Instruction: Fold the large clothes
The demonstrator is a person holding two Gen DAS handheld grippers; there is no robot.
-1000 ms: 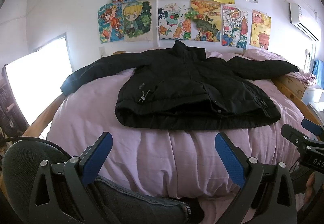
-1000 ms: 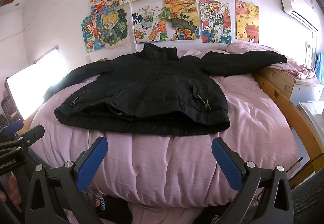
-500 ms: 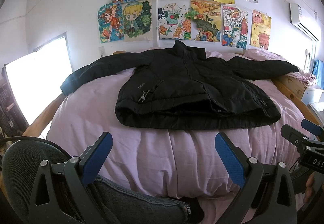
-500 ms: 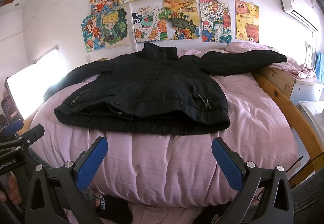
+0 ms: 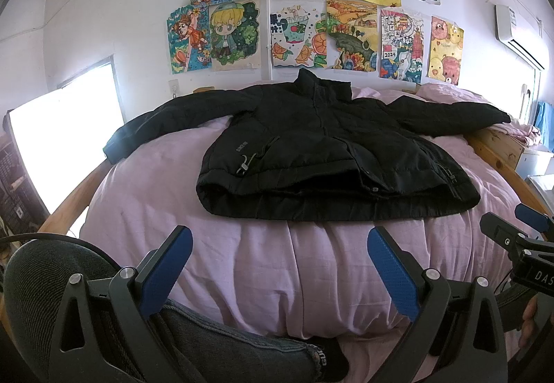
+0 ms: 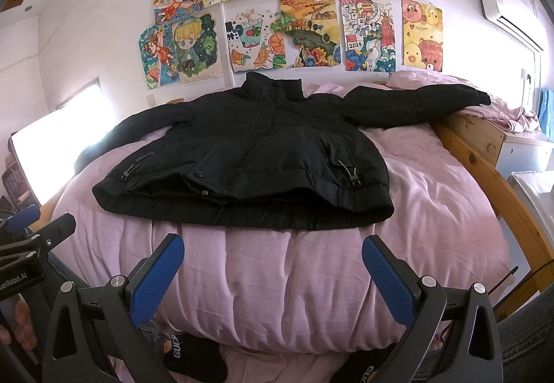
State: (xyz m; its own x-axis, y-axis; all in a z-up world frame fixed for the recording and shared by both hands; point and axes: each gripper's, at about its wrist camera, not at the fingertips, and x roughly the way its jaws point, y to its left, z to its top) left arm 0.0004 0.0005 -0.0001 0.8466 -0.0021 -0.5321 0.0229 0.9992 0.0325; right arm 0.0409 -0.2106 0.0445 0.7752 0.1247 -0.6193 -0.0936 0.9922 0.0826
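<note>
Bed (image 5: 242, 279) w/ black jacket (image 5: 329, 158); jeans leg (image 5: 225, 348) left view only.

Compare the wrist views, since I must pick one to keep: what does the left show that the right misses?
Left only: the left sleeve's cuff and a jeans leg.
Right only: the bed frame running down its right side.
Both: the black jacket spread flat on the pink duvet, drawings behind, and each view's open claw, left claw and right claw.

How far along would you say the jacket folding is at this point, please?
Done: the jacket lies flat on the duvet, sleeves spread. In hand: nothing; the left hand-held gripper and right hand-held gripper are open, short of the hem. Left: every fold.
</note>
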